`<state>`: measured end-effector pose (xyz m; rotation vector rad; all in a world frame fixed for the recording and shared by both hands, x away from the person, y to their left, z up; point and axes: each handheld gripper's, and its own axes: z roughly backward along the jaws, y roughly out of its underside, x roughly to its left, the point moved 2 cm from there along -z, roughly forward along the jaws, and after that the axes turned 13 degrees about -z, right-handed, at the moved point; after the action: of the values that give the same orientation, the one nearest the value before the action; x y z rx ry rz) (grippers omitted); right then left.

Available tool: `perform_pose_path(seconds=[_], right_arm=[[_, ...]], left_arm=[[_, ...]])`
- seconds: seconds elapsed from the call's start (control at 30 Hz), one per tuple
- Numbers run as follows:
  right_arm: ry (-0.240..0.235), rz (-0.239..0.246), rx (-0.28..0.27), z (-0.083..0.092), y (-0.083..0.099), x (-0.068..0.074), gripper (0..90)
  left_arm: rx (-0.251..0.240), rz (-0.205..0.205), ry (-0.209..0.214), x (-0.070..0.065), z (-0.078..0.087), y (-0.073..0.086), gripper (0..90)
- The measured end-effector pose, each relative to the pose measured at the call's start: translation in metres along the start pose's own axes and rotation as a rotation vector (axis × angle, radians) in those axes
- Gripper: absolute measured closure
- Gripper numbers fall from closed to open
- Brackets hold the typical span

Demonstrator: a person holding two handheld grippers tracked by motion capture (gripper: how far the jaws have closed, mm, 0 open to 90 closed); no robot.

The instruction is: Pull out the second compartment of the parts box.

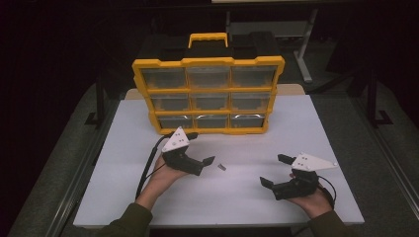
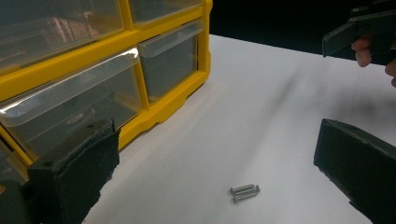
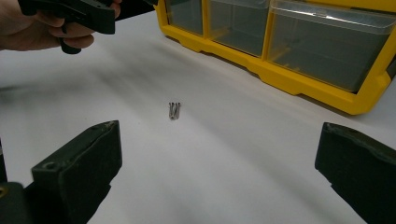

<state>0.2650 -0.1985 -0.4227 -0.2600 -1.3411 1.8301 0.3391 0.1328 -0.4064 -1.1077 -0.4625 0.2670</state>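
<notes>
No readable text, label, brand or number anywhere: yellow organizer (image 1: 208, 62) ahead of both grippers unmarked, clear drawer fronts (image 2: 168, 60) blank, white table (image 1: 316, 128) bare of print.

Our left gripper (image 1: 203, 160): black body, grey three-cornered plate behind fingers, black cable trailing back. Our right gripper (image 1: 274, 170): same build. Finger pads (image 3: 88, 154) black, foam-textured. Sleeves (image 1: 126, 222) olive green.

A white rectangular surface (image 1: 306, 128) carries a yellow organizer (image 1: 207, 96) with clear drawers, standing upright at its far edge. Two small metal screws (image 2: 244, 192) lie side by side, touching, on the bare white area in front of it, apart from the organizer.
</notes>
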Motion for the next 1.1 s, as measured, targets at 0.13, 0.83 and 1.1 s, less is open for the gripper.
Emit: perform_pose_path(seconds=[0.13, 0.83, 1.1], right_arm=[[0.001, -0.005, -0.002, 0.0, 0.0, 0.0, 0.0], [0.004, -0.011, 0.001, 0.001, 0.001, -0.001, 0.0], [0.006, -0.011, 0.002, 0.001, 0.001, -0.001, 0.0]], left_arm=[[-0.003, 0.005, -0.001, 0.0, -0.003, -0.001, 0.0], [-0.019, 0.011, 0.009, 0.003, -0.021, -0.009, 0.1], [-0.03, 0.012, -0.002, 0.005, -0.03, -0.014, 0.1]])
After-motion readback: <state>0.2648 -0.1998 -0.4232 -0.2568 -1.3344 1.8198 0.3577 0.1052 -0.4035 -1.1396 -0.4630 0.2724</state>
